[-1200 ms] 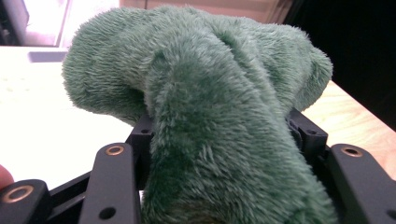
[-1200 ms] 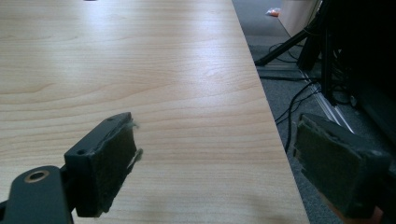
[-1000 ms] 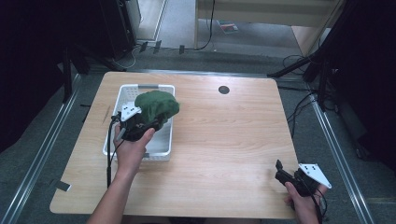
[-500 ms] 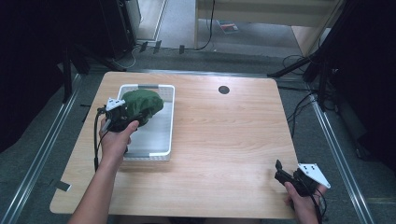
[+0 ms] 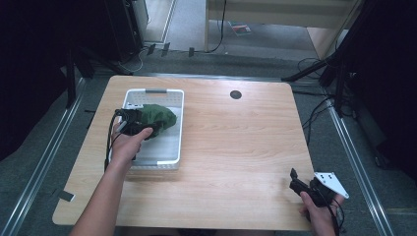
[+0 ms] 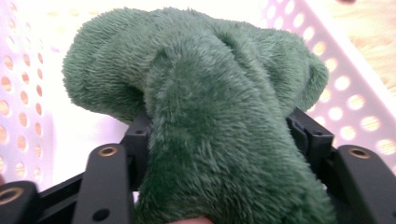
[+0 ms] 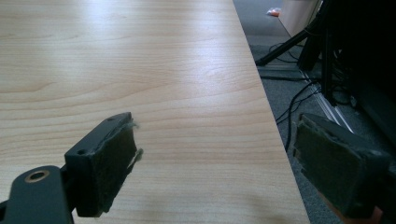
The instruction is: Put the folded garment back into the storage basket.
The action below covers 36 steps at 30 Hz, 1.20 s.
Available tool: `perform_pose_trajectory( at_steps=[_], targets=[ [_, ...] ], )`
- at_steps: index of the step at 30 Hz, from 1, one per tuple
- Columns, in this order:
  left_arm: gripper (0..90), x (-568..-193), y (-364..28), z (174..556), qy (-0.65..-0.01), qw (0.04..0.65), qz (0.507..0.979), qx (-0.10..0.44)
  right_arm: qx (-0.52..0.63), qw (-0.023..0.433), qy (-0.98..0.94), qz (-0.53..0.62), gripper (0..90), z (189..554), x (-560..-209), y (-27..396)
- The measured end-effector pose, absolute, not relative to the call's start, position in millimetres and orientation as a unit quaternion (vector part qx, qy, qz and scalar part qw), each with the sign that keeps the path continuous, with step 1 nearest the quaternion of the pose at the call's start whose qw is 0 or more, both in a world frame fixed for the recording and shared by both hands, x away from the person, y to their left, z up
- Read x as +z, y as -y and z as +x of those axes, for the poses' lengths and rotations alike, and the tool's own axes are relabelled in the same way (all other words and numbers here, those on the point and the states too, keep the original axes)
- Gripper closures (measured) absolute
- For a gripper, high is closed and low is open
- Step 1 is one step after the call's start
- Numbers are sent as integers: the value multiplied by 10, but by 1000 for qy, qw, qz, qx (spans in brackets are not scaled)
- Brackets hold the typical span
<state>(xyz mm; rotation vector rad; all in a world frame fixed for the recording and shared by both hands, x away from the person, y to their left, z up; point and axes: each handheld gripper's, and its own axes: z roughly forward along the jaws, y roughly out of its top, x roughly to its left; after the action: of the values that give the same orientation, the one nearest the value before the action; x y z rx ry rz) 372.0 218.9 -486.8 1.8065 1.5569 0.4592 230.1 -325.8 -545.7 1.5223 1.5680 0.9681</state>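
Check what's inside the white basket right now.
Inside the white basket: a green plush cloth, bunched toward its far end, with the left gripper jaws on either side of it. The near part shows bare floor. Whatever lies under the cloth is hidden.

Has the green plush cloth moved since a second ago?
Yes. The green plush cloth, between the left claw's just-opening jaws, has sunk from above the white basket's far end into it.

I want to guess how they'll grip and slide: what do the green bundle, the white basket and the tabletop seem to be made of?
Green bundle: soft plush or fleece cloth, matte, with short fuzzy pile showing. White basket: likely moulded plastic, smooth, its walls pierced with rows of round holes. Tabletop: pale wood grain with a slight sheen, possibly laminate rather than solid wood.
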Motion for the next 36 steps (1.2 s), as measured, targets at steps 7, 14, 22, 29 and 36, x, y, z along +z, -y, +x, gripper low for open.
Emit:
perform_pose_trajectory(
  at_steps=[7,14,22,29,36],
  targets=[
    [151,-4837,-2208,3738,-618,338,691,162,380,366,-610,591,134,2300,-5458,3263],
    [60,-4684,-2281,3628,-599,401,670,177,378,366,-609,593,132,2302,-5458,3262],
    [25,-4548,-2336,3402,-569,459,653,198,378,366,-609,593,131,2303,-5458,3261],
    [24,-4445,-2413,3145,-545,485,646,223,377,366,-610,593,131,2305,-5458,3260],
    [16,-4390,-2546,2892,-535,505,632,245,376,367,-609,594,131,2309,-5459,3258]
  ],
)
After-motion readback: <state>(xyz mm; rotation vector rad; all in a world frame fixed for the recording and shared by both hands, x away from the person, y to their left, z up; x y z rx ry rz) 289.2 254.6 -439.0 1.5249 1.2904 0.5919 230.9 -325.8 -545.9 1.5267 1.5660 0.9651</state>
